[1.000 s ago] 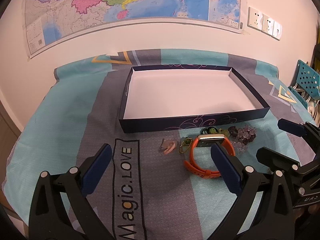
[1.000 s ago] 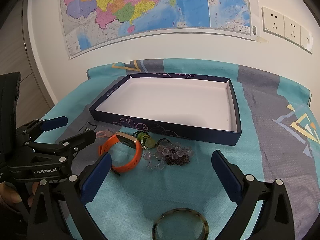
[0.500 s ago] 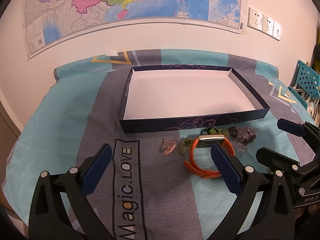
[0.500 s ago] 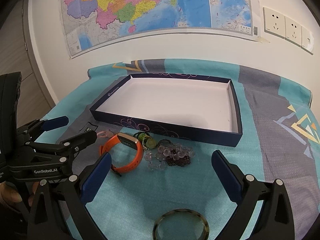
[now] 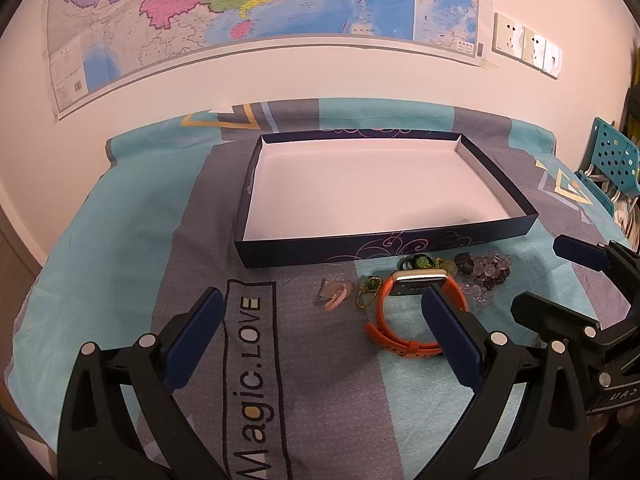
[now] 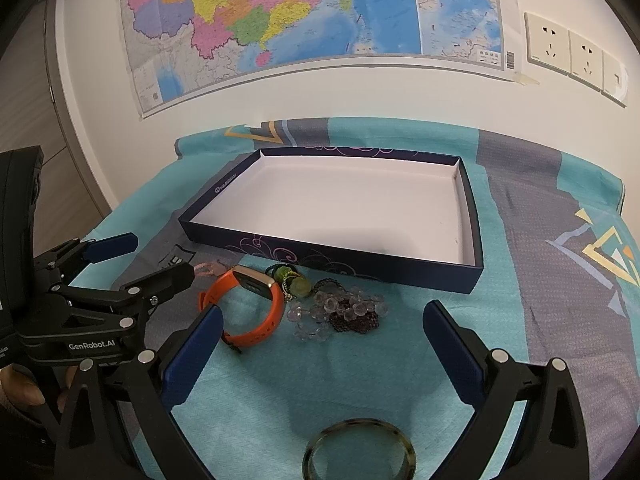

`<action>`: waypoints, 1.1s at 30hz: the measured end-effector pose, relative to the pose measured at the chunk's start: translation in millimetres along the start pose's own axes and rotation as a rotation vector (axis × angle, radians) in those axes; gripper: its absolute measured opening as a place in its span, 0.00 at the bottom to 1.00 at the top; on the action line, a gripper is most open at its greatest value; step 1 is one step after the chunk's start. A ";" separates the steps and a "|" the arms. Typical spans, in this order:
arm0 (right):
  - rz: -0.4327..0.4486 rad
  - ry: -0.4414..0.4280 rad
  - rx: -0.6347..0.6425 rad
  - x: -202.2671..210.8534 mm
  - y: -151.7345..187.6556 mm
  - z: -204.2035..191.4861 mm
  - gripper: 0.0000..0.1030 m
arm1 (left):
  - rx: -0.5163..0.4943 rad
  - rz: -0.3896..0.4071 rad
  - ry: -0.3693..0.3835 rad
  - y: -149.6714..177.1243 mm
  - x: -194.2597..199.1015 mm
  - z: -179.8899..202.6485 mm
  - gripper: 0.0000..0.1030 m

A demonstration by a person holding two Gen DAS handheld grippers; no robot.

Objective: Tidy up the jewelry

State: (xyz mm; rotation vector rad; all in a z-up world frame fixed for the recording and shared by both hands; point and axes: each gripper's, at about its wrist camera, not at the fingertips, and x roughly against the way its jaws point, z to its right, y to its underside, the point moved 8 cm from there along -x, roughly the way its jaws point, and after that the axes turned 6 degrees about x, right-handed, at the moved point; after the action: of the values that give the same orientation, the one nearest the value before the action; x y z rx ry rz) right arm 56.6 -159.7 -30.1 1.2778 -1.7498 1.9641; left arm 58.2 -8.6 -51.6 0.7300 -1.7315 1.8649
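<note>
A shallow dark-blue box with a white inside (image 5: 380,246) (image 6: 320,254) lies open and empty on the cloth. In front of it lie an orange watch (image 5: 390,320) (image 6: 262,312), a pink trinket (image 5: 336,294), a gold chain with a green stone (image 5: 368,292), green beads (image 6: 294,280) and a heap of clear and dark beads (image 5: 486,270) (image 6: 344,312). A tortoiseshell bangle (image 6: 360,448) lies nearest the right gripper. My left gripper (image 5: 320,336) is open and empty, short of the watch. My right gripper (image 6: 322,352) is open and empty, short of the beads.
A teal and grey patterned cloth (image 5: 120,240) covers the table, which ends at a wall with a map (image 5: 240,8) and sockets (image 6: 568,52). A blue perforated chair (image 5: 612,156) stands at the right. Each gripper shows in the other's view: the right one (image 5: 580,296), the left one (image 6: 120,272).
The right wrist view has drifted slightly; the jewelry sits a little lower and closer. Both grippers stay open. Nothing has been picked up or moved.
</note>
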 end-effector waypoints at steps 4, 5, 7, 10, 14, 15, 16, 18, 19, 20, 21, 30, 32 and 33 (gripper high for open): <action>-0.002 -0.002 -0.001 -0.3 0.1 0.6 0.94 | 0.000 0.000 0.001 0.1 -0.1 0.2 0.95; -0.002 -0.002 -0.001 -0.1 -0.1 1.2 0.94 | -0.001 0.000 0.000 0.2 -0.3 0.9 0.95; -0.001 -0.003 -0.001 -0.1 -0.1 1.1 0.94 | 0.000 0.000 0.002 0.3 -0.4 1.1 0.95; -0.001 -0.004 -0.001 -0.4 -0.1 1.7 0.94 | -0.001 -0.002 0.005 1.1 -1.0 3.0 0.95; 0.000 -0.004 -0.003 -0.3 0.5 2.2 0.94 | -0.003 -0.012 0.013 4.1 -3.7 5.8 0.95; 0.000 -0.004 -0.004 -0.3 0.7 2.4 0.94 | -0.004 -0.015 0.014 4.5 -4.4 5.8 0.95; 0.000 -0.003 -0.006 -0.1 1.0 3.1 0.94 | -0.005 -0.018 0.017 5.3 -5.1 5.7 0.95; -0.004 -0.004 -0.010 0.0 2.4 5.5 0.94 | -0.006 -0.020 0.022 5.9 -5.5 6.3 0.95; -0.004 -0.007 -0.014 0.4 3.1 7.9 0.94 | -0.007 -0.022 0.024 6.5 -5.9 6.5 0.95; -0.007 -0.009 -0.018 0.6 4.0 10.1 0.94 | -0.009 -0.026 0.027 7.2 -6.5 6.6 0.95; -0.012 -0.009 -0.020 0.9 5.2 12.8 0.94 | -0.011 -0.030 0.029 7.7 -7.2 6.6 0.95; -0.072 -0.003 -0.044 6.9 31.1 42.0 0.94 | -0.036 -0.067 0.067 12.6 -15.1 13.7 0.95; -0.094 -0.018 -0.045 7.9 39.1 44.9 0.94 | -0.044 -0.076 0.077 13.9 -17.3 16.7 0.95; -0.102 -0.024 -0.045 8.6 42.3 45.3 0.94 | -0.049 -0.081 0.081 14.7 -18.9 18.1 0.95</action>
State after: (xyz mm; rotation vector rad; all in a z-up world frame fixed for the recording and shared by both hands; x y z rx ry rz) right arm 43.9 -214.6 -57.4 1.3531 -1.6947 1.8508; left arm 63.2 -27.7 -74.2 0.6862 -1.6659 1.7676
